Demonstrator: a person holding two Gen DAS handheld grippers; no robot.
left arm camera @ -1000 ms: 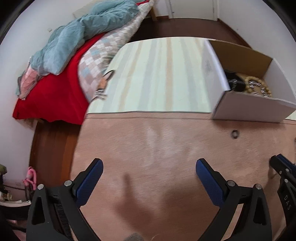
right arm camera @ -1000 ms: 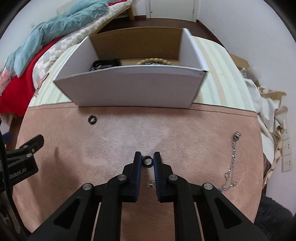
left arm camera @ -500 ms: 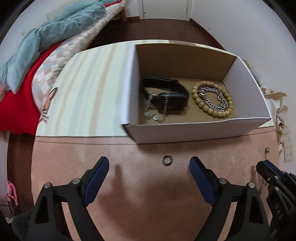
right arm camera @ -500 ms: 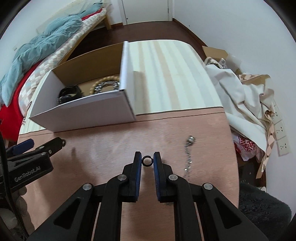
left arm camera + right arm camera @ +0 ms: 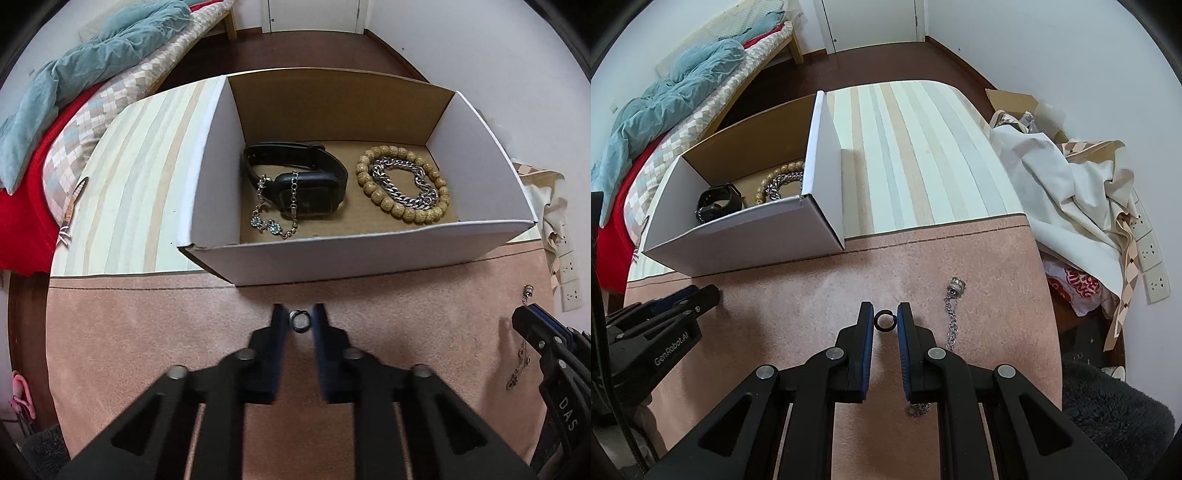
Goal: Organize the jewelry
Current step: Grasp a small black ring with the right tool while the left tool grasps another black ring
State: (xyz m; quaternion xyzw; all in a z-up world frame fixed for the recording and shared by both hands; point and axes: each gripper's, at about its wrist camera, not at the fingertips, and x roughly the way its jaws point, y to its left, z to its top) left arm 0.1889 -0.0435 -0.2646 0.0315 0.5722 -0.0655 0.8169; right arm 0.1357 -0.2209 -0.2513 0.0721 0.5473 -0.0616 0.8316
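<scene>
Box front wall (image 5: 369,251) blocks the path; open above.

box wall (image 5: 746,236) hides most of watch (image 5: 718,201).

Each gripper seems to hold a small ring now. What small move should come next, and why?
Probably carry the left gripper forward over the box's near wall and release there. Its fingers are closed on a small ring just short of that wall, and the watch and bead bracelet already lie inside. The right gripper with its ring can follow.
</scene>
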